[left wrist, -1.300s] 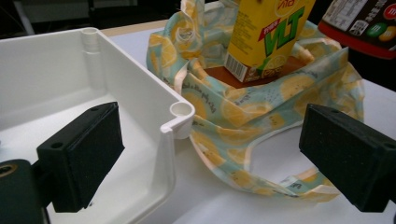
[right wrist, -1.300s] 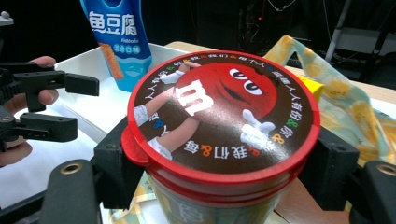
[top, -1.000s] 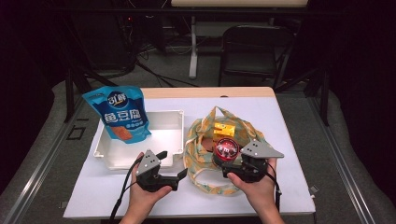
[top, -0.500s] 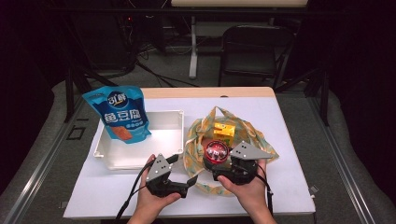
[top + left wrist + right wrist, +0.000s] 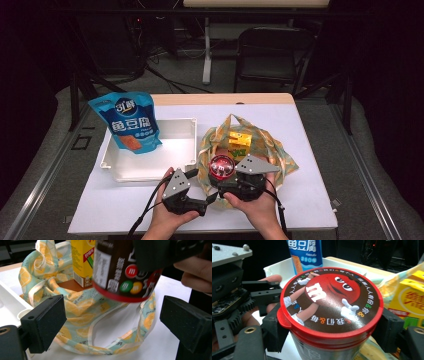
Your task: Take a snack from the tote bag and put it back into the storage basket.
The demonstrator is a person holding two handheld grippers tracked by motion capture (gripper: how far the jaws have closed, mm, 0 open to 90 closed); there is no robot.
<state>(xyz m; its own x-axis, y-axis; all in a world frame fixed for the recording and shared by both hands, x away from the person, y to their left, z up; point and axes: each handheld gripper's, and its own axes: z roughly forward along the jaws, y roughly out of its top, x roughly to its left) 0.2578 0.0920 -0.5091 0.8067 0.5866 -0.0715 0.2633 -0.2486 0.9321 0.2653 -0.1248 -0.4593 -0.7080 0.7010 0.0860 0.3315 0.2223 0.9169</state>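
Red-lidded candy tub (image 5: 329,312) sits clamped between the right claw (image 5: 223,186) pads, jaws spread wide around it, held above the lemon-print cloth bag (image 5: 82,315) on the white worktop (image 5: 310,195). Left claw (image 5: 117,322) hangs released beside the bag's rim. Best to lift the tub upright, clear of the yellow carton (image 5: 412,300).

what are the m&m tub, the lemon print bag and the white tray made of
M&M tub: likely plastic, with a glossy printed label; its red lid rim looks moulded and shiny, and the top seems to be a printed film or card seal. Lemon print bag: soft woven cloth, matte, since it folds and creases and has stitched hems. White tray: probably rigid plastic, smooth with a slight sheen and rounded moulded corners.
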